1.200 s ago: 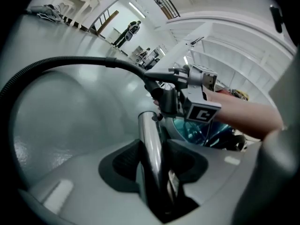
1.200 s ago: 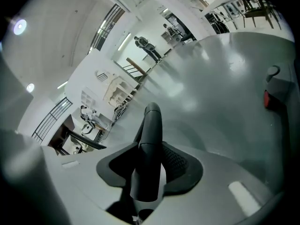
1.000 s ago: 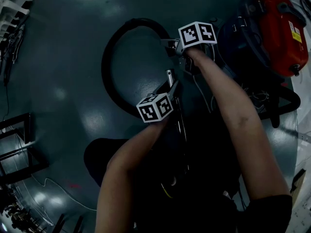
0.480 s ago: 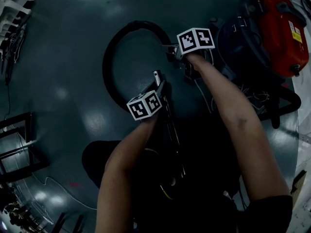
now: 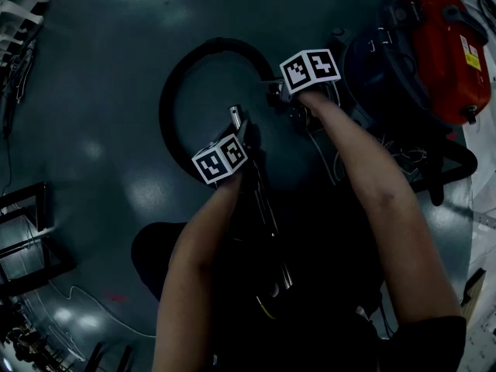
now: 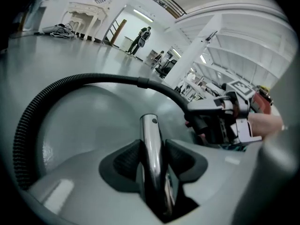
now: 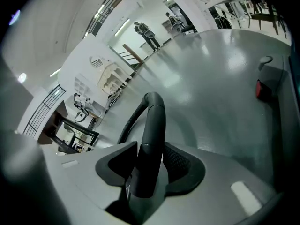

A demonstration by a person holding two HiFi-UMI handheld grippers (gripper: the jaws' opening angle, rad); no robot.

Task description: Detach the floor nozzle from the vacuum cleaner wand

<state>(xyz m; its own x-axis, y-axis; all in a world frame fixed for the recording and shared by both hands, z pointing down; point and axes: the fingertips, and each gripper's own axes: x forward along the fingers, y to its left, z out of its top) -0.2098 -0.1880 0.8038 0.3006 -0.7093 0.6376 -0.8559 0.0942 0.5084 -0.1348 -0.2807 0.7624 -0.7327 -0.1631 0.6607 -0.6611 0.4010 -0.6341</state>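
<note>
Wand [image 5: 235,115] of the vacuum cleaner, a chrome tube, lies slanted over the dark floor [image 5: 101,76] in the head view. Its bare upper tip is just past the left gripper [image 5: 242,130], and its lower end runs into shadow between the person's forearms, where the floor nozzle cannot be made out. A black ribbed hose [image 5: 167,107] loops round to the right gripper [image 5: 273,91], and the red vacuum body [image 5: 446,45] stands at the upper right. In the left gripper view, the left gripper [image 6: 152,158] is clamped on the wand [image 6: 151,139], both dark pads pressed to the tube, whose open tip sticks out beyond them. The hose [image 6: 70,86] arcs past to the right gripper [image 6: 220,121]. In the right gripper view, the right gripper [image 7: 150,165] has its pads on either side of the dark, curved hose handle [image 7: 152,125]. Its jaws have just been opening a little, with the handle between them.
</note>
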